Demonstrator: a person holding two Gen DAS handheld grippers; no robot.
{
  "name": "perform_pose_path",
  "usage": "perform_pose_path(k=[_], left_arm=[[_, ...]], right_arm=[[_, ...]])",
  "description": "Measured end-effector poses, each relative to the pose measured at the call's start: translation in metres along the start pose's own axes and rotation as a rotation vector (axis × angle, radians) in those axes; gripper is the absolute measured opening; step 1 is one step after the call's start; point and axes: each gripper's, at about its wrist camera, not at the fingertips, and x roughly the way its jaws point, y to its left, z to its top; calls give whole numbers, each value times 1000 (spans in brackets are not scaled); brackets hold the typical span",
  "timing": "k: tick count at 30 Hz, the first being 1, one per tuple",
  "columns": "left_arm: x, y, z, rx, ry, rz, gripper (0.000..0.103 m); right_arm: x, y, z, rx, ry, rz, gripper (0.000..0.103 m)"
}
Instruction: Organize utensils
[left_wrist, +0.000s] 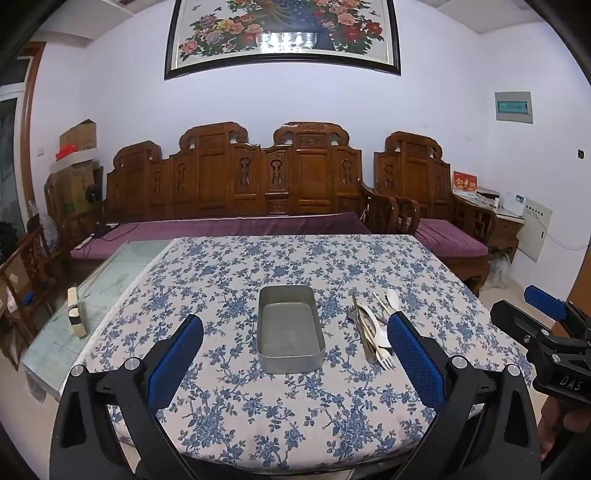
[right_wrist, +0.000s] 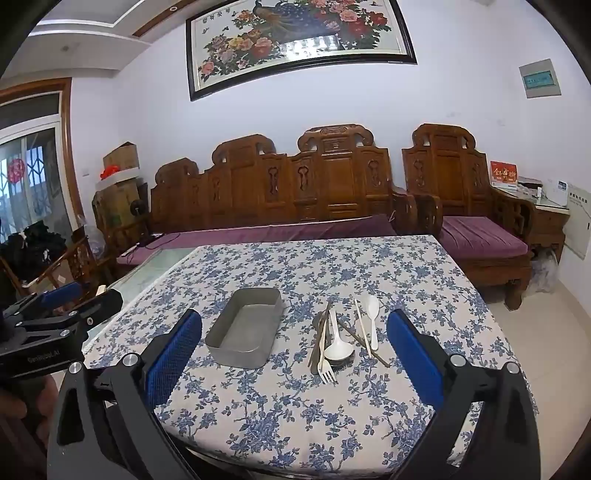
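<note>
Metal tray (left_wrist: 290, 328): empty, mid-tablecloth (left_wrist: 258, 406). Utensils (right_wrist: 341, 338): loose heap of forks, spoons, chopsticks, just right of tray. Left gripper (left_wrist: 295, 350), right gripper (right_wrist: 293, 350): jaws spread wide, holding nothing, above near table edge.

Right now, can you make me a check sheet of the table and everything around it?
Surface: table with a blue flowered cloth; bare glass strip at its left.
Job's things: metal tin, empty; utensils piled right of it, with a white fork, spoons and chopsticks.
Clutter: small pale block on the glass.
Grippers: left gripper and right gripper both open, holding nothing, above the near table edge.
Cables: a dark cable on the sofa cushion, far left.
Surroundings: carved wooden sofa, armchair, flower painting, stacked boxes.
</note>
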Motion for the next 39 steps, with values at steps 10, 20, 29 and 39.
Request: perform_pose_path(k=[10, 20, 29, 39], left_arm=[[-3, -2, 4, 5, 0, -4, 97], [-3, -3, 4, 5, -1, -6, 97], [-3, -4, 1, 7, -6, -8, 97], [-3, -4, 1, 9, -6, -10, 97]], right_arm=[[-1, 1, 0, 1, -2, -2, 101], [-2, 4, 2, 0, -1, 0, 101], [-1, 4, 2, 0, 0, 1, 101], [0, 4, -1, 0, -1, 1, 101]])
